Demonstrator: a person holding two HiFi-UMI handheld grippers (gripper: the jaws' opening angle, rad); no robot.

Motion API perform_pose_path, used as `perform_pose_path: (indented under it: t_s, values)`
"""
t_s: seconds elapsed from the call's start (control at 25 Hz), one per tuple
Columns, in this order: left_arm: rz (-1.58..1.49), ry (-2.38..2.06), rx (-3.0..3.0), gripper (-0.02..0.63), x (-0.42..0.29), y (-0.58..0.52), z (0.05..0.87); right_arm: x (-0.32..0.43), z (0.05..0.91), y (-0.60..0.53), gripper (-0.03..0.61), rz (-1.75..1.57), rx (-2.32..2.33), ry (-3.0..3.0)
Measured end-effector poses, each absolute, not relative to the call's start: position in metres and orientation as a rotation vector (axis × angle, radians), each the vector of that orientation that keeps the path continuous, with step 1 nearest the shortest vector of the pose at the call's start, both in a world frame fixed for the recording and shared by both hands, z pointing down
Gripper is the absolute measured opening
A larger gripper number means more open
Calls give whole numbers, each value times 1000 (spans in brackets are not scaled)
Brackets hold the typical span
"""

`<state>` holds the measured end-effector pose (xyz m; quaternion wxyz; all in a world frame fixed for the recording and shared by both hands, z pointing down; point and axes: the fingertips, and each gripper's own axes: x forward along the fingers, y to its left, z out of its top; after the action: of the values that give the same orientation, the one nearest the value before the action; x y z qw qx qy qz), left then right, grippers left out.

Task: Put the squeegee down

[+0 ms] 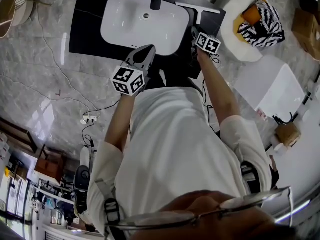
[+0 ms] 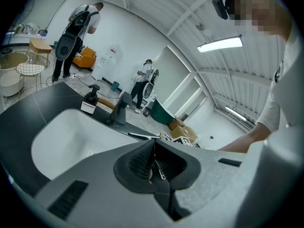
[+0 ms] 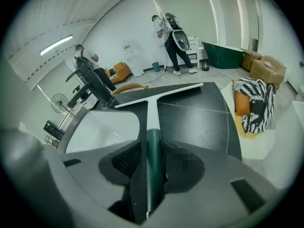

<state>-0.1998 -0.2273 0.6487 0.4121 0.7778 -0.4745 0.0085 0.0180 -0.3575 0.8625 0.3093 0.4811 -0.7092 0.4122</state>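
Lying blade-first on one black counter (image 3: 199, 120), one squeegee (image 3: 151, 115), handle loose between right gripper (image 3: 154, 161) parted jaws, left gripper (image 2: 153, 152) closed, empty, one white sink (image 1: 122, 26).

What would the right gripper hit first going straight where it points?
The squeegee, whose handle lies between its jaws; beyond that, likely the black countertop right of the sink. Depth unclear.
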Motion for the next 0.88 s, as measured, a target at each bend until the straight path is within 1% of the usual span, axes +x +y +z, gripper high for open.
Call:
perform_pose_path:
  t_s: [0.12, 0.4, 0.64, 0.88]
  values:
    - [17, -1196, 1955, 5, -206, -228, 649, 15, 859, -359, 170, 1063, 1258, -1880]
    - [6, -1176, 1969, 5, -214, -233, 649, 14, 841, -358, 176, 1042, 1279, -1891]
    - [8, -1128, 2012, 5, -209, -236, 644, 7, 807, -358, 173, 990, 1276, -1970]
    - [43, -1066, 2062, 5, -199, -236, 642, 2, 768, -357, 155, 894, 1292, -2034]
